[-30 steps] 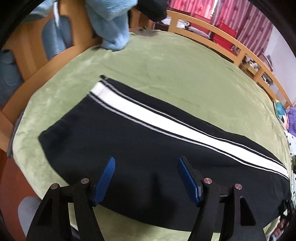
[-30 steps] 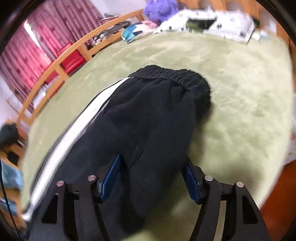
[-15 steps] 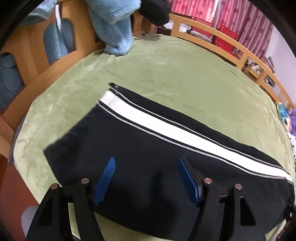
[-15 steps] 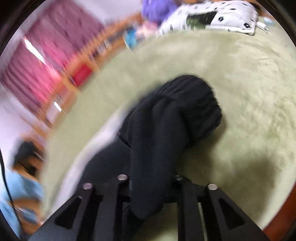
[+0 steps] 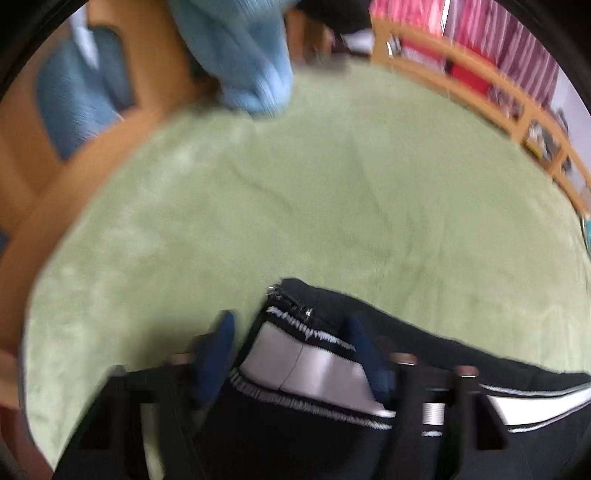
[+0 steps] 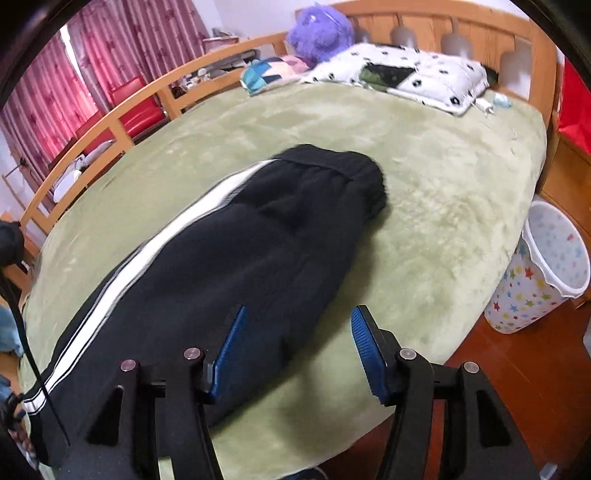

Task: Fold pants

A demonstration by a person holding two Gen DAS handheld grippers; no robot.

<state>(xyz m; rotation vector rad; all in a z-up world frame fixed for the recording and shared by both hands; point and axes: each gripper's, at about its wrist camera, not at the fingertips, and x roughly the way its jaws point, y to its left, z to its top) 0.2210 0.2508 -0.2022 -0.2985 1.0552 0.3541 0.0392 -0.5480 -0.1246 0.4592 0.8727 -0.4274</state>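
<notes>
Black pants [image 6: 236, 258] with a white side stripe lie lengthwise on a green blanket [image 6: 424, 192], waistband at the far end. My right gripper [image 6: 299, 343] is open and empty, hovering over the near edge of the pants' seat. In the blurred left wrist view, my left gripper [image 5: 291, 343] is open, its blue fingers [image 5: 221, 339] on either side of the striped cuff end of the pants [image 5: 306, 362]. Whether the fingers touch the cloth is unclear.
A wooden bed rail [image 6: 110, 122] runs along the far side. A spotted pillow [image 6: 406, 74] and purple plush [image 6: 317, 33] lie at the headboard. A star-patterned bin [image 6: 543, 273] stands on the floor at right. A light blue garment [image 5: 240, 51] hangs over the footboard.
My left gripper moved forward to the cuff end, so the stripe now lies between its fingers. My right gripper, shut on the pants' seat half a second ago, has opened and let go.
</notes>
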